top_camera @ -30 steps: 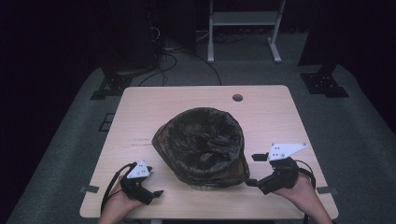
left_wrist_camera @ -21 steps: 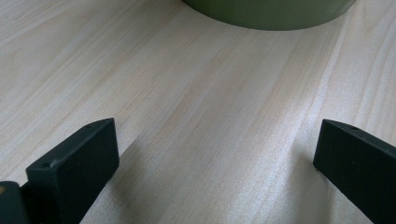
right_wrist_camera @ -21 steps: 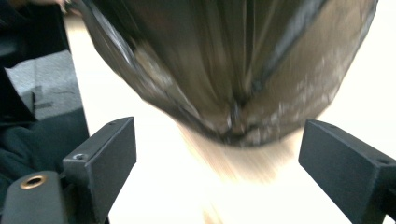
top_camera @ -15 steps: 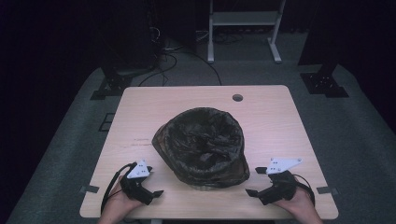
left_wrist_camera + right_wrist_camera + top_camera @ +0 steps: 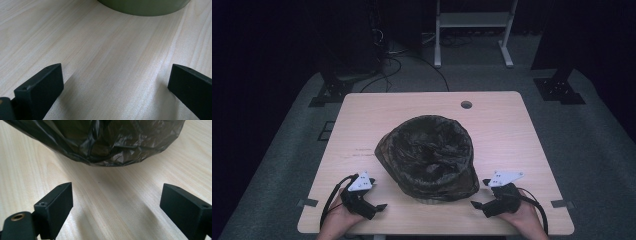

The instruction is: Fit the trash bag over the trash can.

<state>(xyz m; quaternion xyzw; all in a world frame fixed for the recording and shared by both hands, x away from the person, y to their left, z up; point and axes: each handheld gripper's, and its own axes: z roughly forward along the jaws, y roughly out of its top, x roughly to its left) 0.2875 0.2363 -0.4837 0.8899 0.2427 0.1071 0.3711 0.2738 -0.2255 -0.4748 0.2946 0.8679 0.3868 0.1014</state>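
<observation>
Your left gripper (image 5: 381,206) rests low at the table's (image 5: 512,125) seven o'clock, your right gripper (image 5: 477,205) at five, both with jaws spread wide and empty. The bin (image 5: 432,157) draped in a black bag (image 5: 105,140) stands between them at twelve o'clock, apart from both.

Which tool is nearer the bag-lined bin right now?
Right. The right tool sits just off the bin's near right edge; the left tool rests farther off its near left side. Both open, touching nothing.

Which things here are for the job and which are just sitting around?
For the job:
- black plastic bag draped over a green round bin
- left tongs, open, resting near the bin
- right tongs, open, close to the bag
- table they sit on

Just there:
- white metal stand behind the table
- cables on the floor
</observation>
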